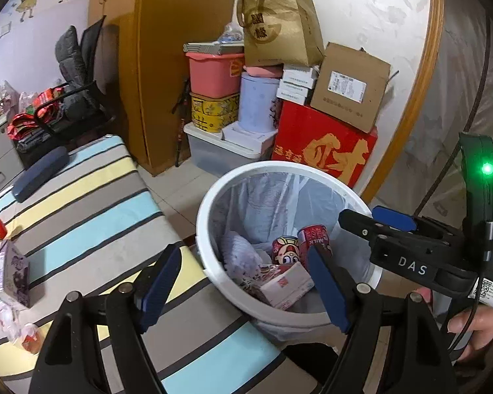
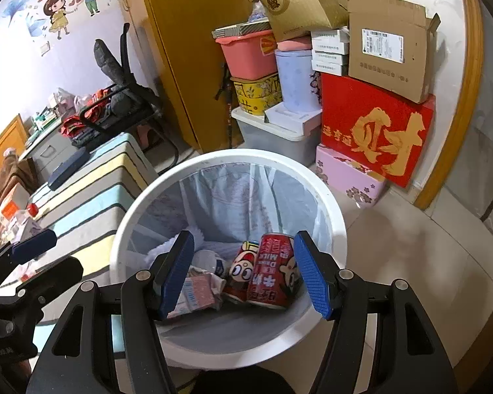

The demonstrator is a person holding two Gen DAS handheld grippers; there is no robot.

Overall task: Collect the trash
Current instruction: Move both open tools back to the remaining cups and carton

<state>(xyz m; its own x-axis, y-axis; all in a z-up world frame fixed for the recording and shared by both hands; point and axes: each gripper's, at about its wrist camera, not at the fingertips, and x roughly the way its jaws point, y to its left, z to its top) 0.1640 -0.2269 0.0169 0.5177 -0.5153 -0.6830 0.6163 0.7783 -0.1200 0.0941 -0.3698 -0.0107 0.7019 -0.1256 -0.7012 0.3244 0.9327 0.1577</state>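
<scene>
Two red cans deep inside the white bin, both hand-held grippers agape and empty above its rim

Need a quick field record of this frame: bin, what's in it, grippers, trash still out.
bin: white trash bin with clear liner, on the floor beside the striped bed
bin contents: two red milk cans, a pink carton, crumpled white paper
left gripper: open, empty, over the bed edge and bin rim
right gripper: open, empty, above the bin mouth
trash still out: purple drink carton and a plastic bottle lying on the bed
</scene>
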